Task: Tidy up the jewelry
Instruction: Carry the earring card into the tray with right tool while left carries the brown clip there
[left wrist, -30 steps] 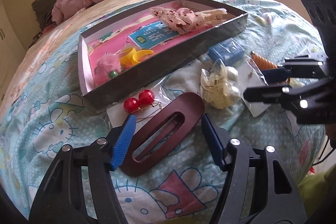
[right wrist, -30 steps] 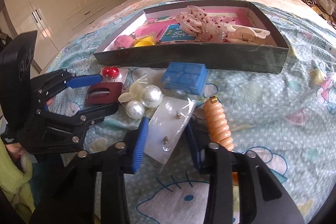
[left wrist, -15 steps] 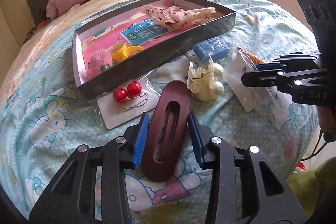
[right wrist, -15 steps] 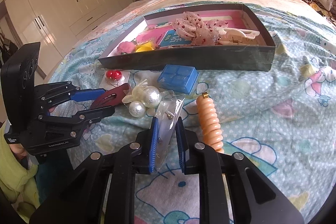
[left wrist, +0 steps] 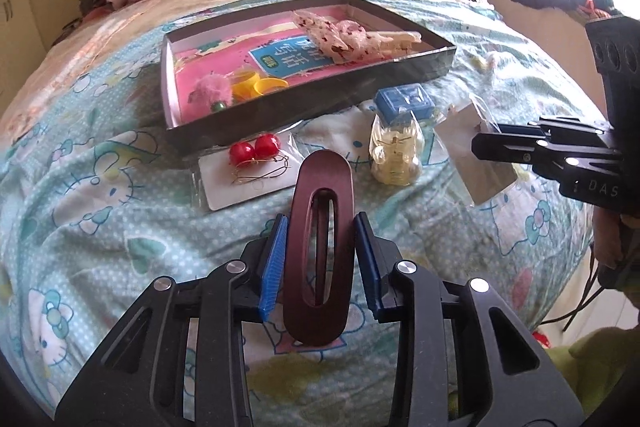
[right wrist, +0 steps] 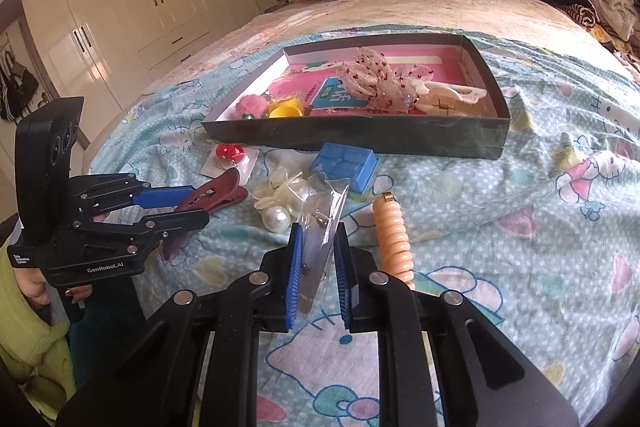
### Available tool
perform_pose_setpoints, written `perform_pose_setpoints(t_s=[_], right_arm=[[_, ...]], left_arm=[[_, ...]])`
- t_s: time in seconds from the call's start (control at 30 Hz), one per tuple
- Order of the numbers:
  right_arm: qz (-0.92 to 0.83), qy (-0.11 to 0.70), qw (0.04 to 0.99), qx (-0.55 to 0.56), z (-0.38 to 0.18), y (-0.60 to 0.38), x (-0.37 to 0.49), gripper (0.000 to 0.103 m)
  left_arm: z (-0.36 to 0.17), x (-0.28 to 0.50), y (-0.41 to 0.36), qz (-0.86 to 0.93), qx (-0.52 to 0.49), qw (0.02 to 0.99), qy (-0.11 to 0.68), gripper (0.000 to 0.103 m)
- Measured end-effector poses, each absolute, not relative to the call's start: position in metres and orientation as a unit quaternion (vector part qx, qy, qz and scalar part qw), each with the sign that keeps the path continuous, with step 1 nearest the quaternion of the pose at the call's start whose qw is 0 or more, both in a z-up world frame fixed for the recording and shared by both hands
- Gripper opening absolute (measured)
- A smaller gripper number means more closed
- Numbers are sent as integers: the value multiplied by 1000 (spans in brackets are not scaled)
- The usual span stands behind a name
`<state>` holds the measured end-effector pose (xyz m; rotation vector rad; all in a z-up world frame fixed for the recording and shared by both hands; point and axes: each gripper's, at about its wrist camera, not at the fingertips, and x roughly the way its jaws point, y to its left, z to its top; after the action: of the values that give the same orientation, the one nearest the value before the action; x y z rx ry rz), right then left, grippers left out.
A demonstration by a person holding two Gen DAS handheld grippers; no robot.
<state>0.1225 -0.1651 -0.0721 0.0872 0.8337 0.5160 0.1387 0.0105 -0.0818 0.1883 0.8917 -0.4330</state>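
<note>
Both claws now gripping, lifted off bed
Left claw (left wrist: 320, 259), closing from spread, pinches hair clip (left wrist: 320, 247); right claw (right wrist: 318, 263) pinches earring packet (right wrist: 322, 227)

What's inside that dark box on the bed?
In the box: a pink printed book lining the bottom, a fluffy pink pompom, yellow rings, a spotted sheer bow and a cream hair clip. Whatever lies beneath them is hidden.

In my left view, the shallow dark cardboard tray (left wrist: 304, 103) sits mid-frame on the bed (left wrist: 100, 219); below it lie red bead earrings on white card (left wrist: 252, 163), and right of those a blue plastic box (left wrist: 404, 101).
</note>
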Motion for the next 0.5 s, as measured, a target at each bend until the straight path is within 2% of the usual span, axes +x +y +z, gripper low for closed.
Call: perform_pose_setpoints(t_s=[0.5], right_arm=[[265,375,888,26,-49,-150,130,15]], left_arm=[[-43,150,24,-186,38,903,386,26]])
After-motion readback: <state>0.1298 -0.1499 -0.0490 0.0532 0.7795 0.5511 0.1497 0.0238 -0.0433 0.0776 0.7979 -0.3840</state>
